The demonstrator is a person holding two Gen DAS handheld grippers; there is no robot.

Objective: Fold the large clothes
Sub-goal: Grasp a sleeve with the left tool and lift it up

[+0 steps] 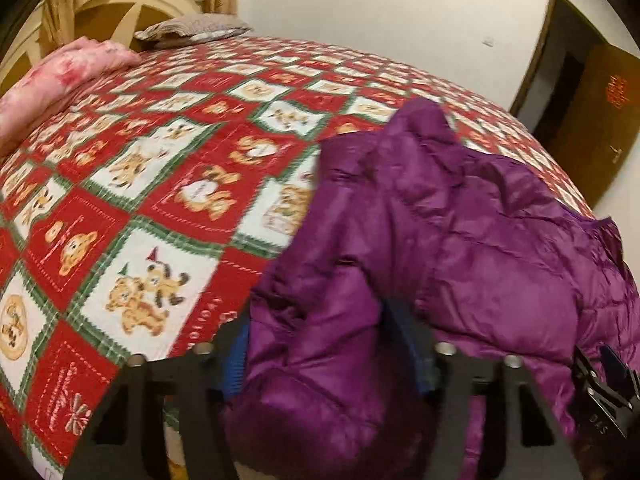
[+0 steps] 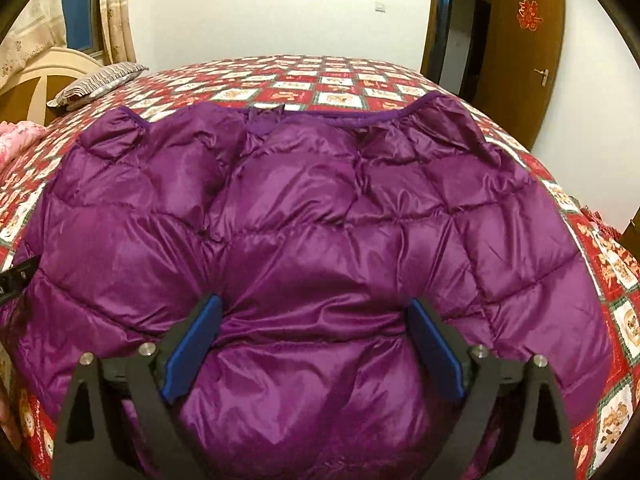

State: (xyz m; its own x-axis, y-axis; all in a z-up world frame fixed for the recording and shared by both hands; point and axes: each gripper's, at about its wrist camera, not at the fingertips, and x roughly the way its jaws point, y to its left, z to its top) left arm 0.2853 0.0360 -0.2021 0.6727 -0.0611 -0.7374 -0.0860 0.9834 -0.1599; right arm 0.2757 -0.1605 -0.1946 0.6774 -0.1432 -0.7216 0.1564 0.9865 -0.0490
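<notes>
- Roughly: left tongs (image 1: 324,344) pointed down at the bed, purple puffer jacket (image 1: 460,240) bunched between the blue pads (image 1: 408,344); the pads looked pressed into the fabric on both sides, so clamped on a fold of the jacket, though the frame was blurred.
- Right tongs (image 2: 314,344) also angled down over the jacket (image 2: 320,208), pads (image 2: 192,344) spread wide apart, fabric bulging up between them but no squeeze visible.
- Jacket lay spread on the bed with the shiny quilted lining up, collar edge at the far side in the right wrist view; its near part bunched up at the tongs.
- Tip of the other tool showed at the right edge of the left view and at the left edge of the right view.
- Surface: bed with a red, white and green bear-patterned bedspread (image 2: 340,76).
- Room: white wall, cream headboard (image 2: 36,84), patterned curtain (image 2: 116,12), brown door (image 2: 524,52) standing ajar with a red decoration.
- Count: one jacket, two tongs, one striped pillow (image 2: 100,80), one pink bundle (image 1: 60,76) near the headboard, one door.
</notes>
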